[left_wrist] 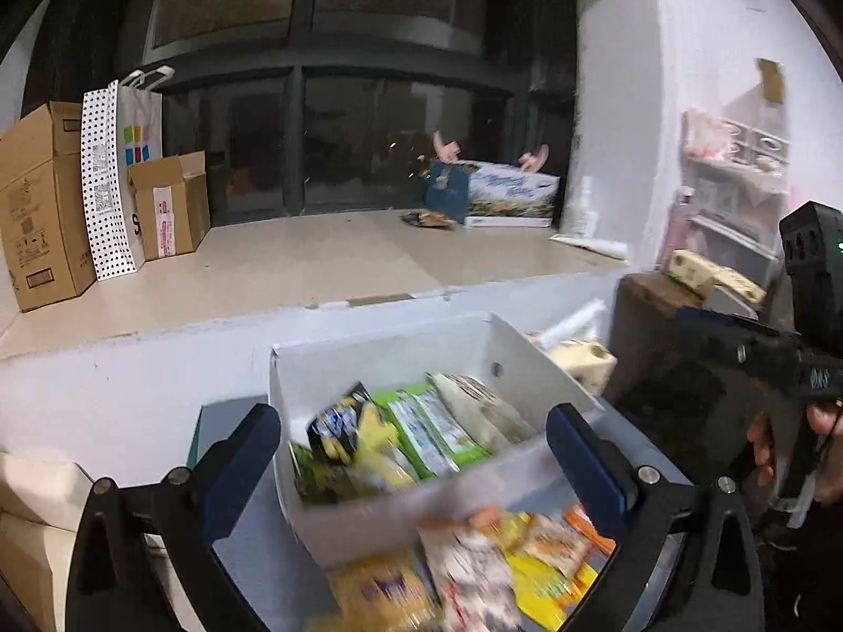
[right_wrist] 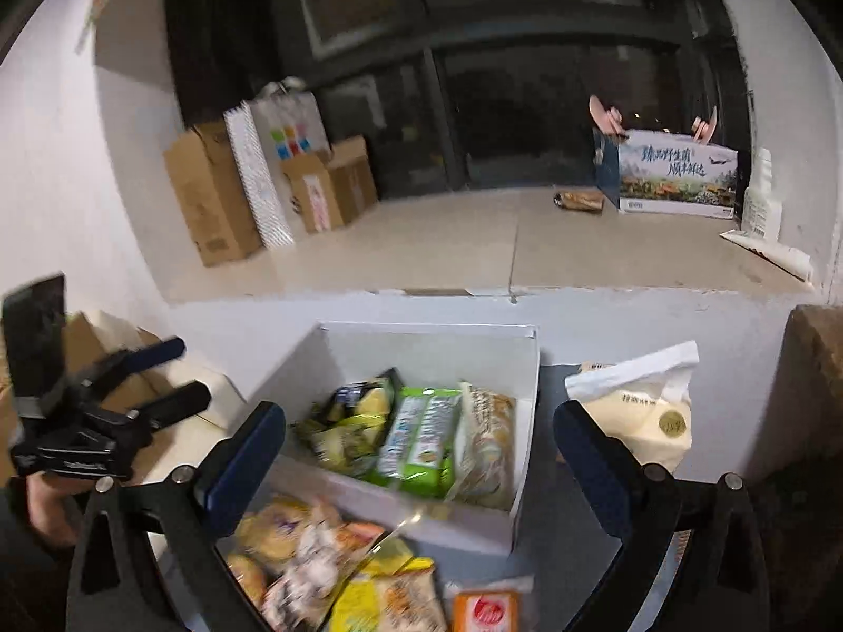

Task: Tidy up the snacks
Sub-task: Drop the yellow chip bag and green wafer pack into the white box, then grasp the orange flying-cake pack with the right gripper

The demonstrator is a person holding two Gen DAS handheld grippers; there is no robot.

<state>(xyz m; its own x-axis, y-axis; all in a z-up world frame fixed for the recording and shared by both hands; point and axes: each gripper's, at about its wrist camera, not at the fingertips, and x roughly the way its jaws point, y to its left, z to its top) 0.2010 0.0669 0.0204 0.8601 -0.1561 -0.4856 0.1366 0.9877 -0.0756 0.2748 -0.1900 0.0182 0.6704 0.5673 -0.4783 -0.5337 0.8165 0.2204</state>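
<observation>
Between the left tongs (spread wide), white snack box.

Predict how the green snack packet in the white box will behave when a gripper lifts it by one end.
The green snack packet looks like thin glossy film, so it will probably bend and may slip. It seems light. It leans among other packets in the white box, so its neighbours may shift.
</observation>
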